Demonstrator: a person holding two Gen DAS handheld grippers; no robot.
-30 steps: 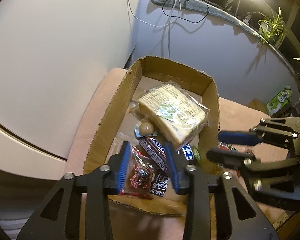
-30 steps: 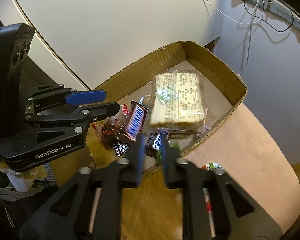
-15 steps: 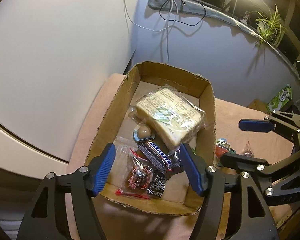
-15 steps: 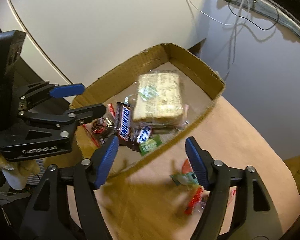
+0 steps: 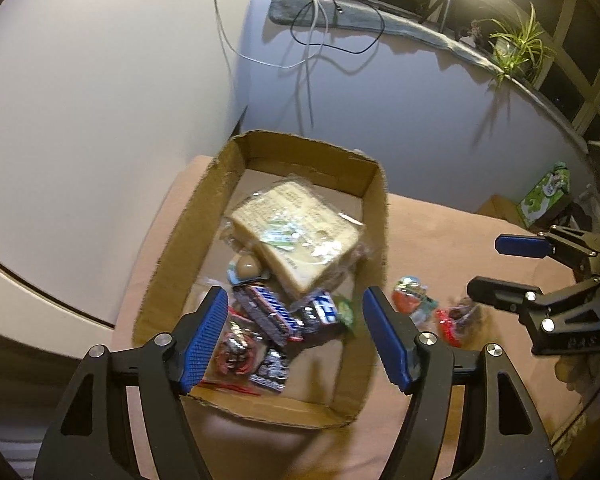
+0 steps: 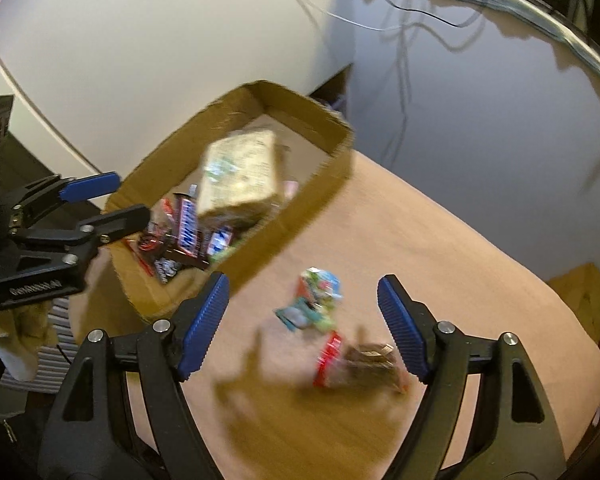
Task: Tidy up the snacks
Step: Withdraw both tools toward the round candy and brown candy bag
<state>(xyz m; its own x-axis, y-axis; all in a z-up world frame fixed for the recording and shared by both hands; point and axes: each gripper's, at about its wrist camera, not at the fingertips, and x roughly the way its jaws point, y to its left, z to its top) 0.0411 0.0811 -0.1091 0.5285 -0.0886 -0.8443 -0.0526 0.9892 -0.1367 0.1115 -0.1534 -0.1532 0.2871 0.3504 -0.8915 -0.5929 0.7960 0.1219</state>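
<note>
Setting: pale walls behind a tan table top (image 6: 440, 248), with cables hanging down the wall.
Box: an open cardboard box (image 5: 180, 240) sits on the table and already holds a wrapped bread pack (image 5: 300, 236), chocolate bars (image 5: 266, 314) and small packets.
Loose snacks: a colourful packet (image 6: 316, 300) and a red-edged wrapper (image 6: 356, 364) lie on the table just beside the box, near each other.
Left gripper (image 5: 292, 340): jaws apart over the near end of the box, nothing between the pads.
Right gripper (image 6: 302, 328): jaws opening, empty, above the loose snacks.
Handling: both look light, thin and crinkly, likely slippery; the film would crumple easily.
Where to grip: probably across the packet's fuller middle, pinching gently, not the flat sealed edge.
</note>
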